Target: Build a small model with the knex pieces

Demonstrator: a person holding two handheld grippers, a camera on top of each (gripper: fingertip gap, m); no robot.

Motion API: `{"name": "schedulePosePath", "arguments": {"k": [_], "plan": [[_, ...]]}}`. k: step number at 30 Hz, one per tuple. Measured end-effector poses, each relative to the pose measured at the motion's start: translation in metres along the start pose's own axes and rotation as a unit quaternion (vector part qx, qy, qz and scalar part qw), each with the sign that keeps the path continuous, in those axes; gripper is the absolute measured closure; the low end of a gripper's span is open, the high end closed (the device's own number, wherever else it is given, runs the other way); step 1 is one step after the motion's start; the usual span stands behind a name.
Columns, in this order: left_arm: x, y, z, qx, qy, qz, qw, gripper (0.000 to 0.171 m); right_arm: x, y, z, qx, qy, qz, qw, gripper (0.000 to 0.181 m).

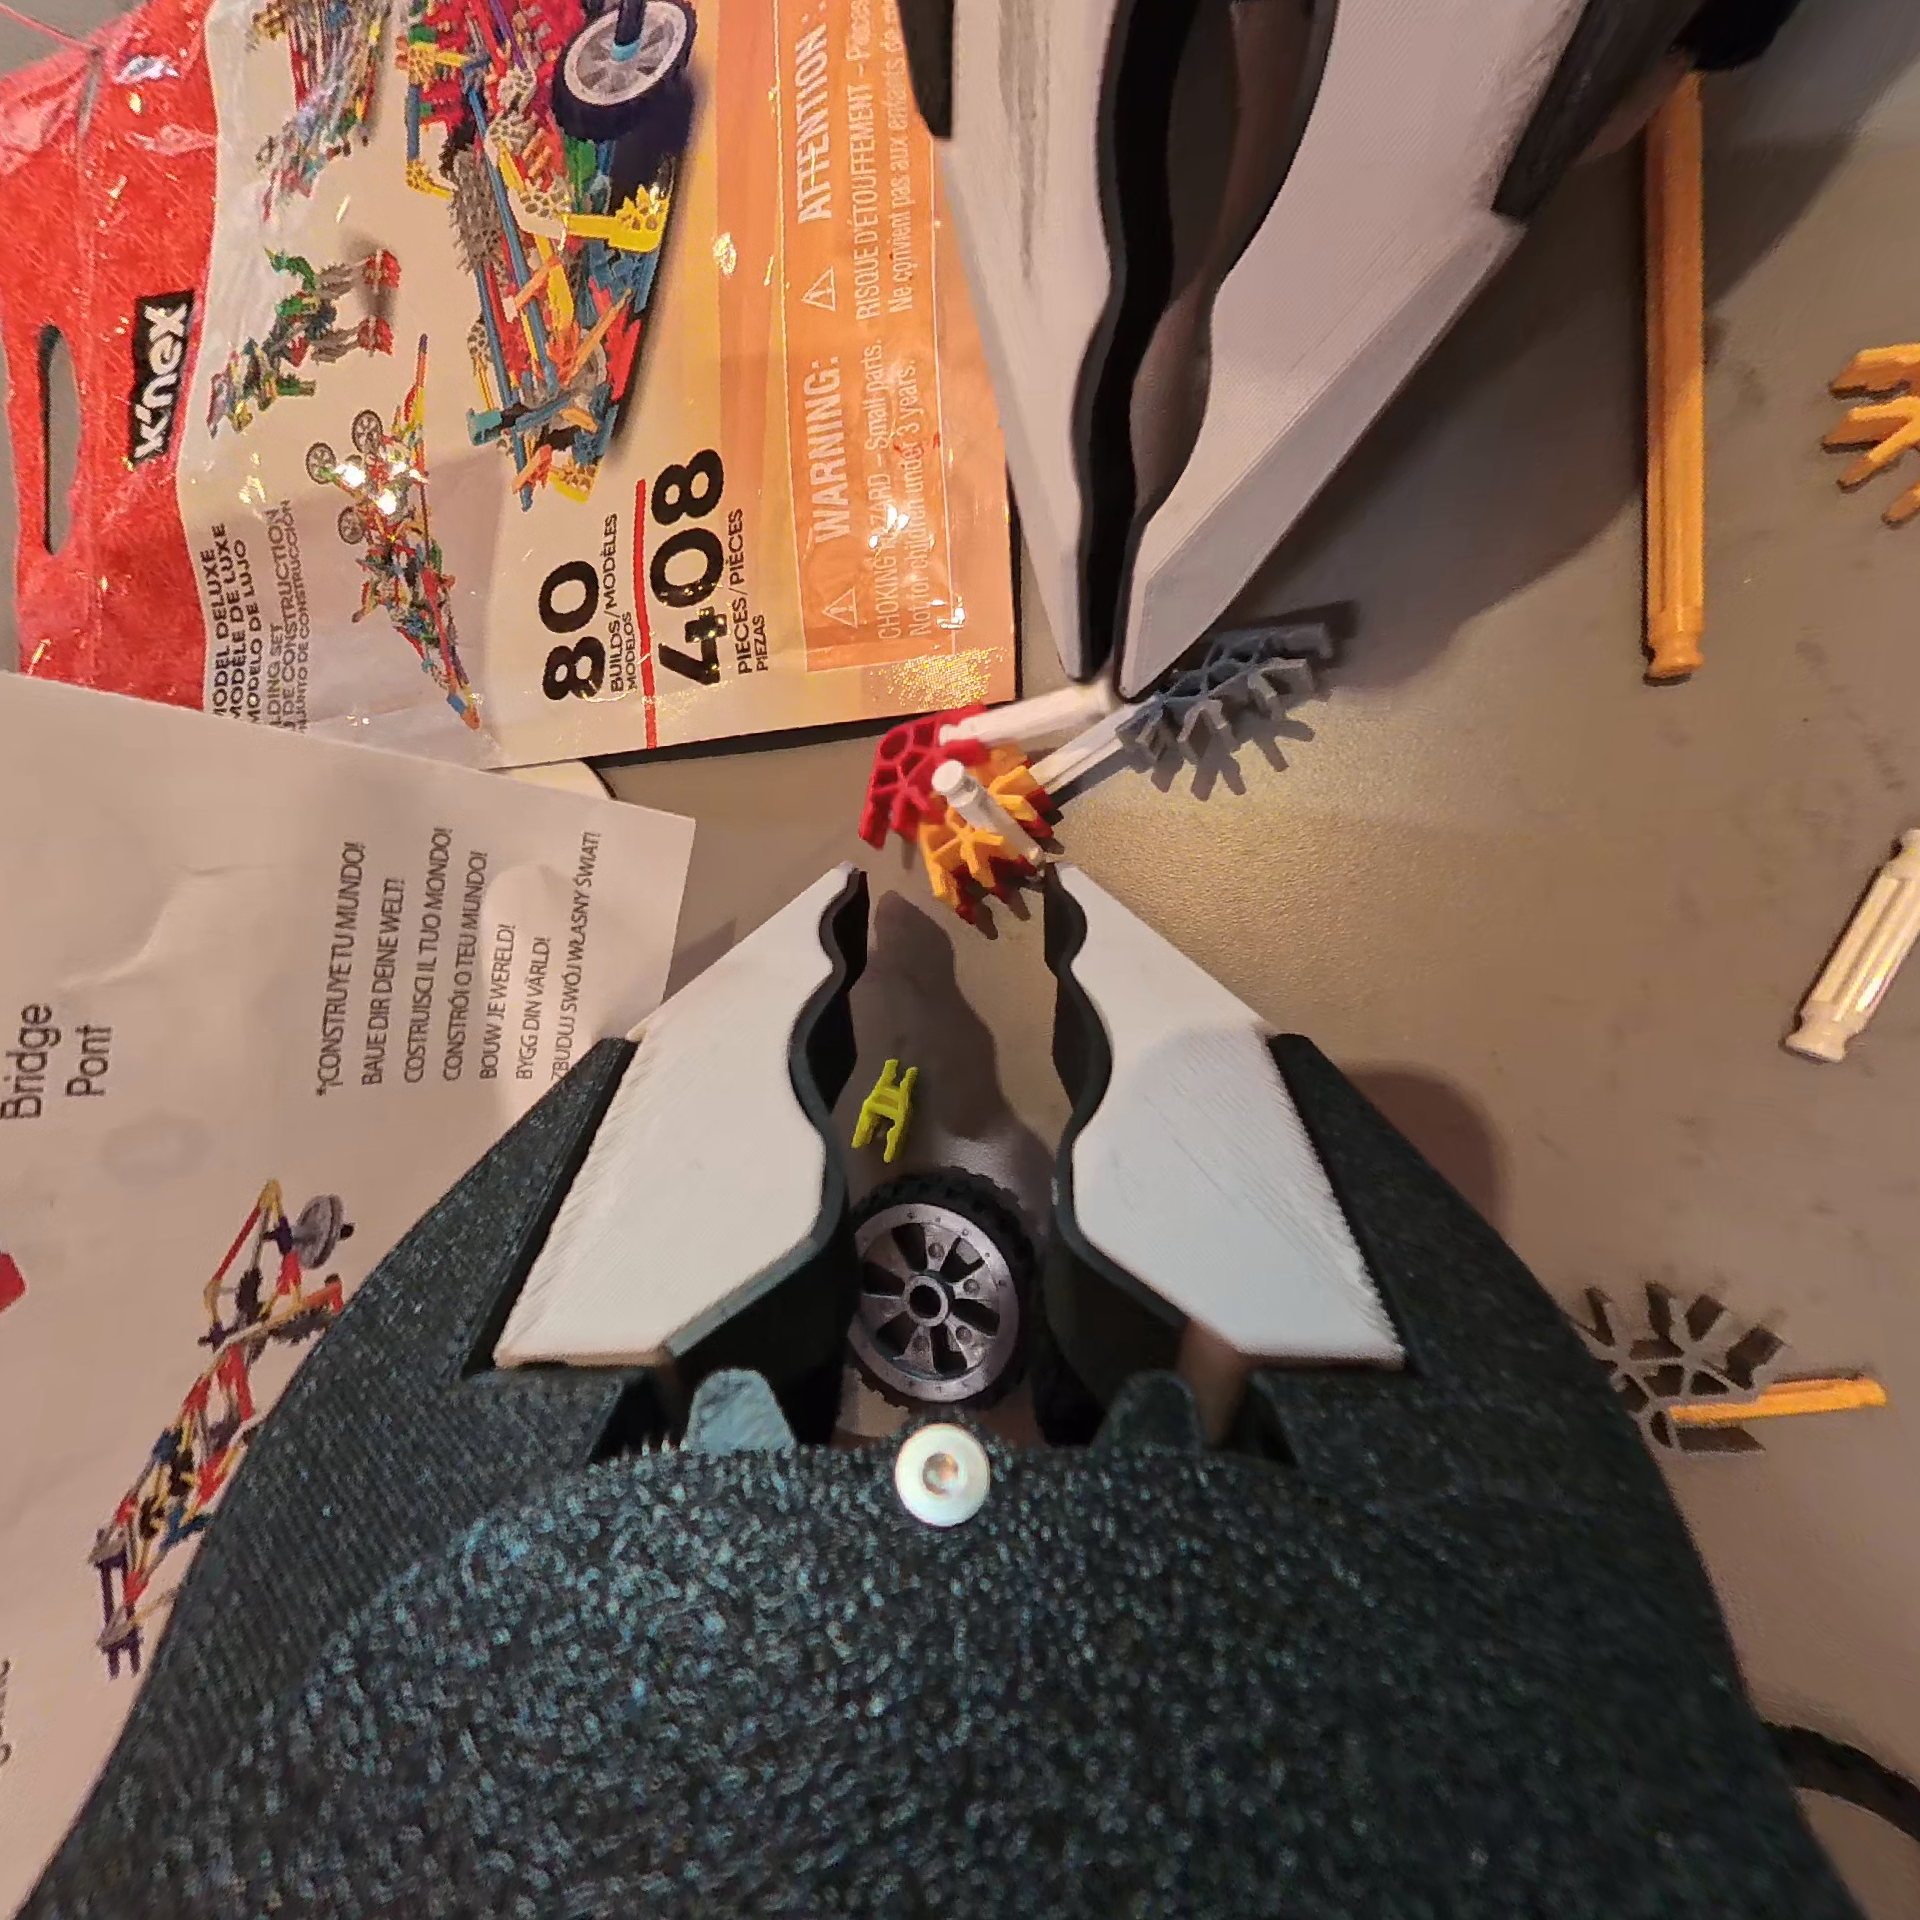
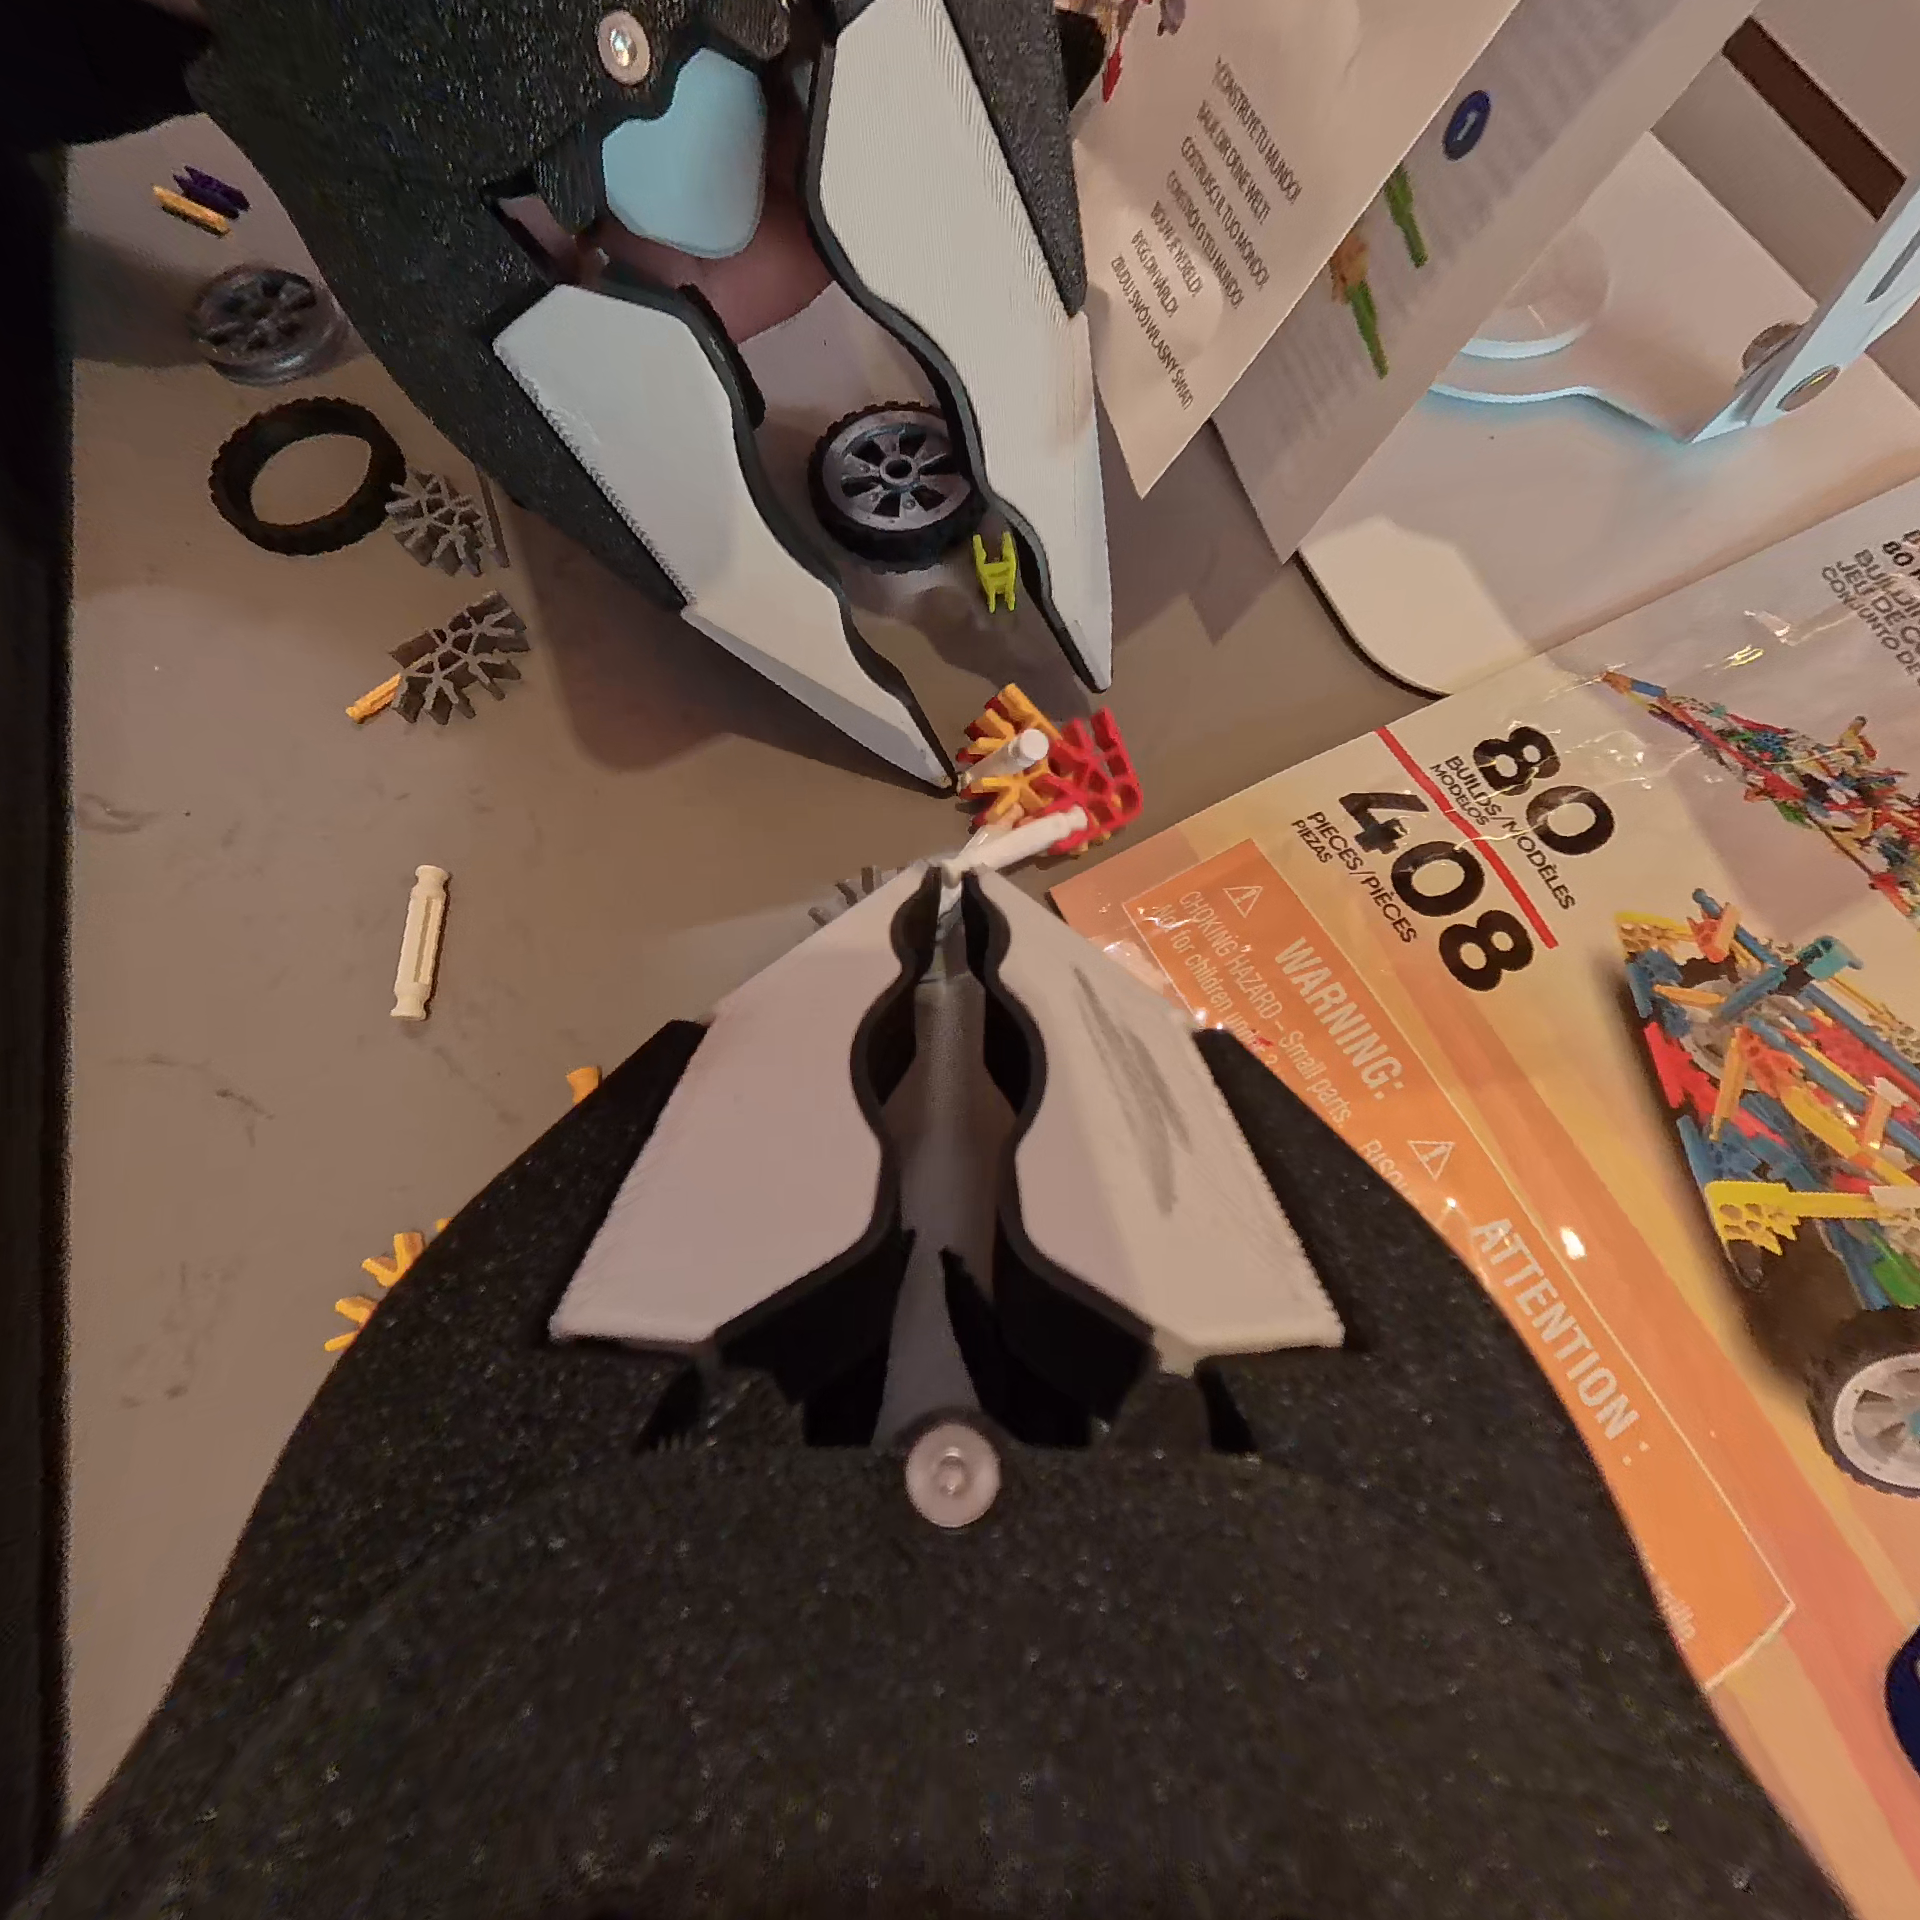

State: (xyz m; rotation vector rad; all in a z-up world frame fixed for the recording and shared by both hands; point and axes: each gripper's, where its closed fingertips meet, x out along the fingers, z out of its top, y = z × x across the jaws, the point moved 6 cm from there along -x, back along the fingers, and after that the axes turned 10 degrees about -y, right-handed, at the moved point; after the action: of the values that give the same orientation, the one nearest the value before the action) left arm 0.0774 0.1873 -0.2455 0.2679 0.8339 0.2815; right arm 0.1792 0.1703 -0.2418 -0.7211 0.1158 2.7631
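Observation:
A small build of a red connector (image 1: 904, 774), yellow connectors (image 1: 971, 847) and white rods lies on the table. My right gripper (image 2: 945, 883) is shut on one of its white rods (image 2: 1023, 840); it shows in the left wrist view (image 1: 1103, 691) reaching in from above. A grey connector (image 1: 1236, 694) on another rod sits beside its tip. My left gripper (image 1: 951, 888) is open, and its right fingertip (image 1: 1049, 883) touches the yellow connectors. It shows in the right wrist view (image 2: 1013, 727). A black-tyred wheel (image 1: 940, 1304) and a small lime clip (image 1: 883, 1107) lie between its fingers.
A toy packaging bag (image 1: 520, 416) and an instruction sheet (image 1: 208, 935) lie on the left. Loose parts lie about: a long orange rod (image 1: 1675, 395), a white rod (image 1: 1860, 945), a grey connector with an orange rod (image 1: 1683, 1361), a black tyre (image 2: 307, 475), a wheel hub (image 2: 265, 322).

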Motion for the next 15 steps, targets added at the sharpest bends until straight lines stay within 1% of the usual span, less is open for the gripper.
{"name": "schedulePosePath", "arguments": {"k": [3,8,11,13,15], "plan": [[0.000,0.000,0.000,0.000,0.001,0.000,1.000,0.139,-0.002,-0.002,0.002,0.005,-0.007,-0.004,1.000,0.175],[0.000,-0.002,0.002,0.005,0.008,0.000,1.000,0.139,-0.005,-0.007,0.006,0.009,-0.020,-0.017,1.000,0.164],[0.000,-0.002,0.001,0.005,0.014,0.000,1.000,0.139,-0.006,-0.022,0.013,0.005,-0.025,-0.045,0.999,0.161],[0.001,-0.002,0.002,0.002,0.012,-0.001,1.000,0.139,-0.004,-0.029,0.016,0.017,-0.024,-0.033,0.999,0.158],[0.003,-0.002,0.003,0.000,0.009,0.001,1.000,0.139,0.003,-0.031,0.013,0.032,0.000,0.003,0.999,0.141]]}}
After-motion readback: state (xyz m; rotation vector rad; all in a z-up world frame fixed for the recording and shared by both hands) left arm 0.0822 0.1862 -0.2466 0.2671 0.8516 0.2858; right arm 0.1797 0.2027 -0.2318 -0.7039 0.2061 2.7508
